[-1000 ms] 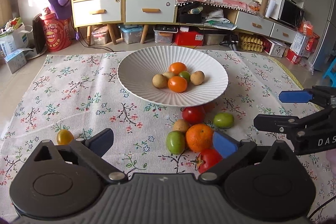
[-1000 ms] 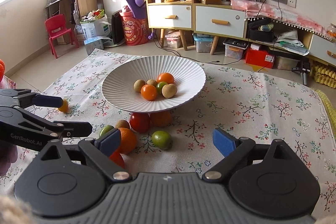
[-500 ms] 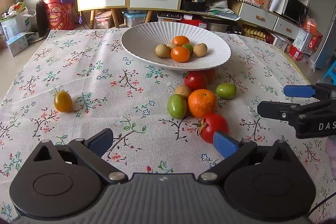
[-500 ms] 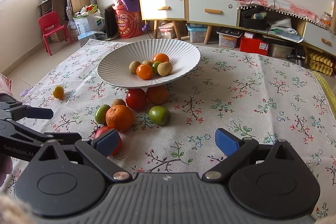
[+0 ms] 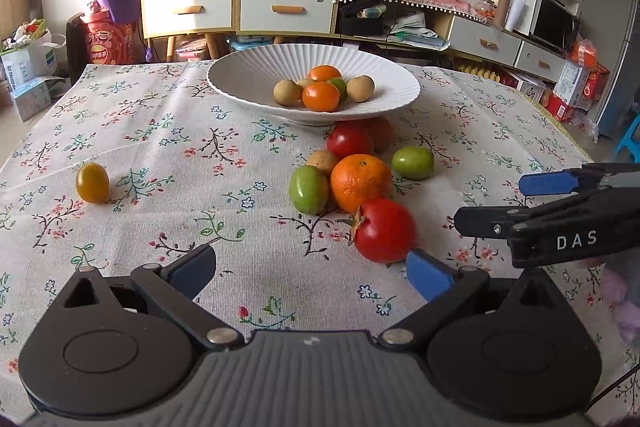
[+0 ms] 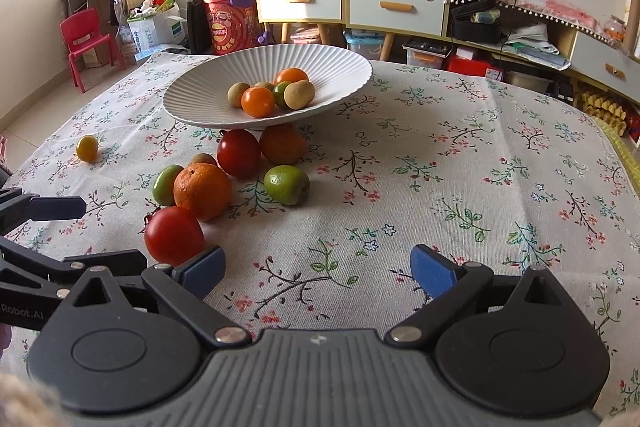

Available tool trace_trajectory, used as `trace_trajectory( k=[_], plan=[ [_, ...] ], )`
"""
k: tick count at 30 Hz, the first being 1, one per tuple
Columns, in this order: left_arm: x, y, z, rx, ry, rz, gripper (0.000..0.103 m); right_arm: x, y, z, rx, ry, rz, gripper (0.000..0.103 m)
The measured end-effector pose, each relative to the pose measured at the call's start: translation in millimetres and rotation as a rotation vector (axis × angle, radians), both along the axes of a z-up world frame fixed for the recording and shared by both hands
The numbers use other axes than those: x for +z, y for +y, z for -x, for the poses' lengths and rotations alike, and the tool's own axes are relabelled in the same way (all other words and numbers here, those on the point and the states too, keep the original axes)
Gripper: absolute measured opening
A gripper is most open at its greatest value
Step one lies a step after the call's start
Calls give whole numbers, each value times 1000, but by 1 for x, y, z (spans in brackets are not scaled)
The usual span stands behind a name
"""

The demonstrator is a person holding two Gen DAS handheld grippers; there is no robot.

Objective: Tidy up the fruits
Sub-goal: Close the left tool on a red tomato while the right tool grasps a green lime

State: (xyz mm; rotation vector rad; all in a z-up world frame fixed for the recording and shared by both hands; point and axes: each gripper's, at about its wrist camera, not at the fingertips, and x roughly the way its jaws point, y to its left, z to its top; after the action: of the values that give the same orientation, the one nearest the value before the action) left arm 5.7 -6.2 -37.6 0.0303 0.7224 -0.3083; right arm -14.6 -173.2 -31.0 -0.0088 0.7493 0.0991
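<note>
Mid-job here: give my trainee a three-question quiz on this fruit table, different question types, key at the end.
1. True or false: the small yellow tomato lies inside the white ribbed bowl.
2. Which fruit lies nearest the left gripper? A) large orange B) red stemmed tomato C) green fruit
3. Fill in: both grippers' jaws are ___; right gripper.

Key: 1 false; 2 B; 3 open.

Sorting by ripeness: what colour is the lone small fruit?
Yellow-orange; the lone fruit shows best in the left wrist view.
</note>
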Motion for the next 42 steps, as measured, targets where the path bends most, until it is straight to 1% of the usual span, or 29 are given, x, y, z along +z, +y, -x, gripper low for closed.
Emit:
trace_trajectory(
  k=[4,7,8,12,13,15,16,18,19,21,25,31,33,38,42],
  plan=[
    [-5,-7,0,-7,-4,14,98,-6,-8,-4,-35,14,-18,99],
    [-9,-11,-1,-33,3,37,93,-8,-14,-5,-49,14,-28,99],
    [-9,-13,-1,-35,-8,40,91,-7,-14,-6,-49,12,-27,99],
    [-8,-19,-1,-66,-30,46,77,-7,-14,-8,-36,5,-26,99],
    [-8,-20,-1,-72,-33,49,76,-7,-14,-9,-32,4,-27,99],
    [-8,-22,-1,-86,-37,56,67,-7,-13,-10,-24,2,-24,99],
    [-8,-23,-2,-94,-37,60,64,-8,-13,-12,-18,1,-22,99],
    [-7,-25,-2,-106,-37,67,54,-9,-12,-14,-12,0,-17,99],
    [-7,-25,-3,-111,-35,72,50,-9,-12,-15,-9,0,-17,99],
    [-6,-26,-3,-115,-31,80,41,-9,-11,-18,-4,-1,-20,98],
    [-5,-24,-5,-114,-17,96,39,-10,-10,-21,10,-10,-26,97],
    [-3,-20,-7,-115,9,95,38,-11,-7,-26,42,-22,-26,89],
    [-2,-16,-7,-111,17,100,38,-10,-6,-27,53,-28,-25,83],
    [-1,-10,-8,-102,32,115,38,-9,-1,-31,84,-36,-12,74],
    [0,-7,-9,-99,45,126,38,-7,4,-34,99,-34,-12,64]
  ],
)
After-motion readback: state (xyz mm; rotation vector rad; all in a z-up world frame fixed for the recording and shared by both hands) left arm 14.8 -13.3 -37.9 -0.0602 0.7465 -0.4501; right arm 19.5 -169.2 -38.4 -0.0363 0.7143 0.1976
